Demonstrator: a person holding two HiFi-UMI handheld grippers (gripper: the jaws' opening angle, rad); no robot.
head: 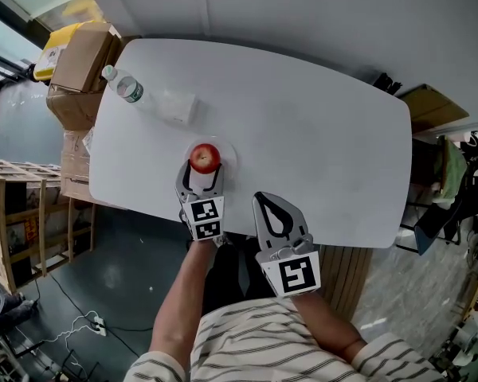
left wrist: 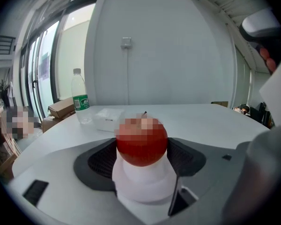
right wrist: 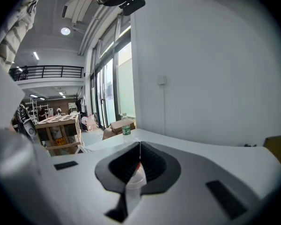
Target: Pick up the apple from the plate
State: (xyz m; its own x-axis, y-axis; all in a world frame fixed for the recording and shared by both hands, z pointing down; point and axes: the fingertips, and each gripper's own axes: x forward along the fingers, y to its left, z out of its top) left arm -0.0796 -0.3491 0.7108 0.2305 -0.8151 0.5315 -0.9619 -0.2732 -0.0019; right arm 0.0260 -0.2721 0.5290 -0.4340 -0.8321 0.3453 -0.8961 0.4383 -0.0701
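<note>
**A:** As the head view stands, where is the apple (head: 205,157)?

**B:** I read it over the white plate (head: 231,156), close to the table's (head: 319,134) near edge.

**A:** Gripper states?

**B:** My left gripper (head: 203,172) sits at 6 o'clock of the apple, jaws pressed against its two sides. My right gripper (head: 260,199) is at 4 o'clock from the apple, apart from it, jaws closed together. A bottle (head: 123,84) and a white box (head: 174,106) lie at 10 o'clock.

Red apple (head: 205,157), round, glossy, stem up, sits upright on small white plate (head: 230,158), centre-left of head view, lower centre of left gripper view.
</note>
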